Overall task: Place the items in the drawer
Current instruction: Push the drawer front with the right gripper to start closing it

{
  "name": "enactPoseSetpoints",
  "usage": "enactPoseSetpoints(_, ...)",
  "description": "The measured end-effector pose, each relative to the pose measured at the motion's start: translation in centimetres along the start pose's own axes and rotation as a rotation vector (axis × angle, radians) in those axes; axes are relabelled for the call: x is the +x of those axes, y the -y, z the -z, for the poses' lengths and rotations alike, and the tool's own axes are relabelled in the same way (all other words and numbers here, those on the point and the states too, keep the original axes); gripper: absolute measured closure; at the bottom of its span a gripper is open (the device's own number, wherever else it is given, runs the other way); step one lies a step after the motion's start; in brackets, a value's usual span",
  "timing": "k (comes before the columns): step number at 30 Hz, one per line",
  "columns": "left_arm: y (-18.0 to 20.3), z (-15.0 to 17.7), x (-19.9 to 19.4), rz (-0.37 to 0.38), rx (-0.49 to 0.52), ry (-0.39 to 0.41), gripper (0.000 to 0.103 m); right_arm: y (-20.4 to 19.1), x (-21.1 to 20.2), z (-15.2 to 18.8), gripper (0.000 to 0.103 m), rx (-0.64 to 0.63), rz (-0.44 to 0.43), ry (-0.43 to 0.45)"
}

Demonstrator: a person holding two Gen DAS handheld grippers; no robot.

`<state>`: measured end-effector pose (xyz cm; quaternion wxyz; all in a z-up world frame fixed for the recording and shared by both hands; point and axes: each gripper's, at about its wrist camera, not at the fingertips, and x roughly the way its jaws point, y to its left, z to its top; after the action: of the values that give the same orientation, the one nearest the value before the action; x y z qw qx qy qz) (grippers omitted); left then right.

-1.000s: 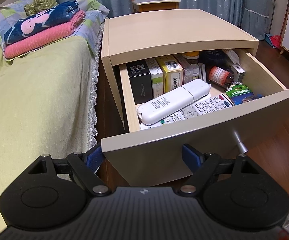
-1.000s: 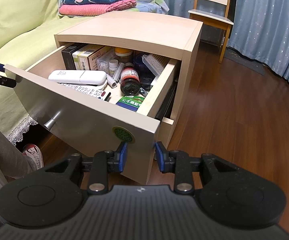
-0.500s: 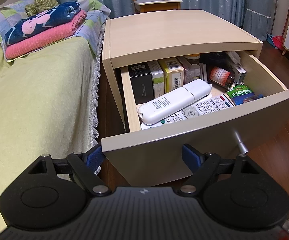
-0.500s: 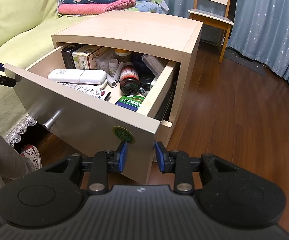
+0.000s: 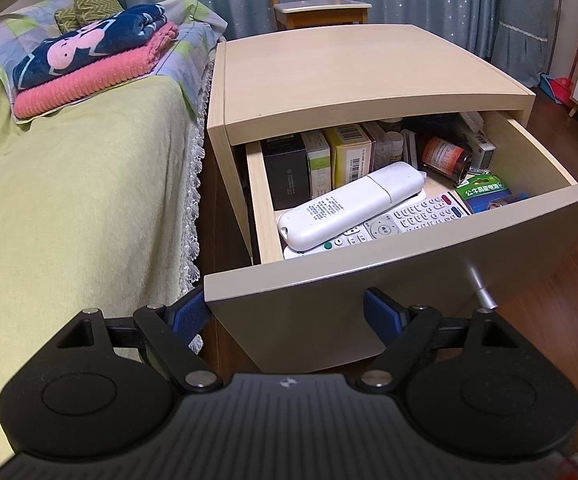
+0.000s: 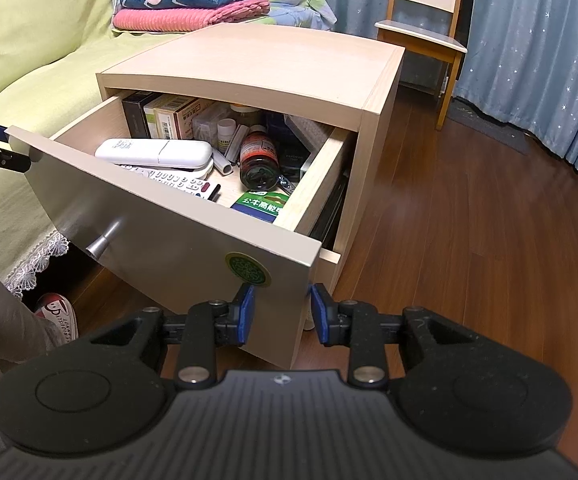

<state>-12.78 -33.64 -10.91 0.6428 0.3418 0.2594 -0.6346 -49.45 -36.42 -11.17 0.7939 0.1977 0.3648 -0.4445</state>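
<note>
Drawer [image 5: 409, 280]: pulled out from the bedside cabinet [image 5: 349, 76]; front panel curved; upper edge bare along its length; metal knob [image 5: 481, 288] projecting from the front.
Drawer contents: white remote [image 5: 353, 204] lying across a keypad remote [image 5: 405, 220] near the front; boxes [image 5: 317, 164] standing upright along the back left; brown bottle [image 5: 447, 158] on its side to the right of centre; green packet [image 5: 485, 190] flat at the front right corner; small bottles and tubes further back, partly hidden under the cabinet top.
Left gripper [image 5: 289, 312]: set wide apart; blue pads [image 5: 381, 314] either side of the left end of the drawer front; one pad just beside the panel's corner, the other before its face; contact not determinable; nothing held.
Right gripper [image 6: 279, 312]: narrow gap; straddling the right lower corner of the drawer front; contact with the panel not determinable.
Left side: sofa [image 5: 69, 200] with lace-trimmed cover close beside the cabinet; slim gap between them; folded blankets [image 5: 89, 64] on the far end.
Right side: wooden floor [image 6: 469, 240] open and bare beside the cabinet.
Behind: chair [image 6: 429, 36] against the curtain [image 6: 529, 60], apart from the cabinet.
Below, left of drawer: person's trouser leg and shoe [image 6: 57, 312] on the floor.
</note>
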Motion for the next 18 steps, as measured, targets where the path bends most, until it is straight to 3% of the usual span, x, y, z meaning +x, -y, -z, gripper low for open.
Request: enactPoseSetpoints(18,0.3,0.0,0.1,-0.009,-0.001,0.007,0.020,0.3,1.1,-0.5,0.075,0.002,0.008,0.009)
